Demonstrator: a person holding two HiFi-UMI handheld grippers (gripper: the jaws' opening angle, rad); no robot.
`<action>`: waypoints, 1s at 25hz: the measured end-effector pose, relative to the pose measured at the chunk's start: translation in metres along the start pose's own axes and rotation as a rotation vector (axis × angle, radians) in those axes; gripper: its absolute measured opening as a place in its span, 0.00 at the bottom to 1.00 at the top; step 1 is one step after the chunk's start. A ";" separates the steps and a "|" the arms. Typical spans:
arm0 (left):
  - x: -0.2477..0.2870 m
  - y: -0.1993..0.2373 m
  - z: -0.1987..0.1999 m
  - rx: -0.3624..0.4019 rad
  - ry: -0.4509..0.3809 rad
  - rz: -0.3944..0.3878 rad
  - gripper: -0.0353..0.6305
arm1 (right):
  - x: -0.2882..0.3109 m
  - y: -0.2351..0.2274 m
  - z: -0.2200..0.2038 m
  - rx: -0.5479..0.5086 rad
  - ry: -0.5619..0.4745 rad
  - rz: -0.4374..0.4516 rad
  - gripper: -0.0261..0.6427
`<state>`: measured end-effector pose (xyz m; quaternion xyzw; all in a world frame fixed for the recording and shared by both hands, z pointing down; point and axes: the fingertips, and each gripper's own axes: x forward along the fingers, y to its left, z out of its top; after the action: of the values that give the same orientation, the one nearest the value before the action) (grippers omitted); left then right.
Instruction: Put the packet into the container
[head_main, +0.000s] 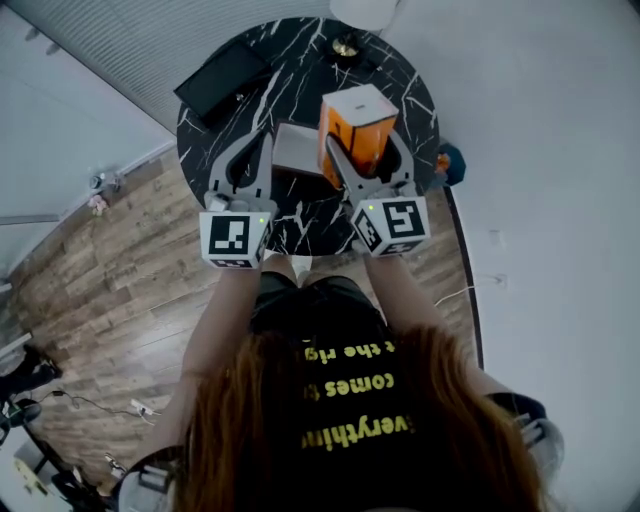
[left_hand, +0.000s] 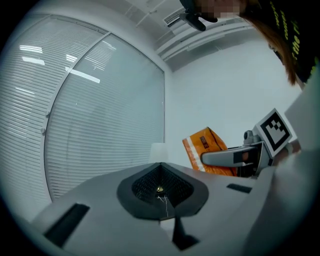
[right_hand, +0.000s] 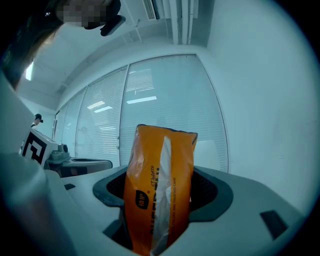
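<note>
Big round black marble surface (head_main: 300, 215) took up the top of the head view, with wood floor around it. The person's dark shirt had yellow writing, upside down from that camera; I could read "everything", "comes" and "the rig". A flat black rectangular thing (head_main: 222, 82) lay at the surface's far left edge. The grey container (head_main: 295, 150) sat about mid-surface, between the two grippers.

The orange packet (head_main: 358, 125) wasn't in it. It stood upright just to the right of the container, pinched in the right gripper (head_main: 362, 147), whose jaws were spread wide around it. There was a white stripe down the packet's front, and "AND TRUSTED CARE" was the only bit of print I could read for sure.

The left gripper (head_main: 267, 138) was pressed together with nothing in it, just left of the container.
</note>
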<state>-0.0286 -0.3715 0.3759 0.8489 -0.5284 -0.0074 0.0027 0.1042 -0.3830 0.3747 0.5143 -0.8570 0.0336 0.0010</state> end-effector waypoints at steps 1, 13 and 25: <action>0.003 0.002 -0.001 -0.002 0.002 0.000 0.05 | 0.003 0.000 -0.002 0.002 0.005 -0.001 0.54; 0.041 0.034 -0.006 0.006 0.018 -0.034 0.05 | 0.040 -0.015 -0.017 0.018 0.070 -0.043 0.54; 0.053 0.040 -0.014 -0.016 0.021 -0.075 0.05 | 0.068 -0.012 -0.075 -0.146 0.321 0.111 0.54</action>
<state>-0.0411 -0.4373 0.3899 0.8681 -0.4961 -0.0027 0.0147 0.0807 -0.4446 0.4523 0.4526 -0.8731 0.0529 0.1732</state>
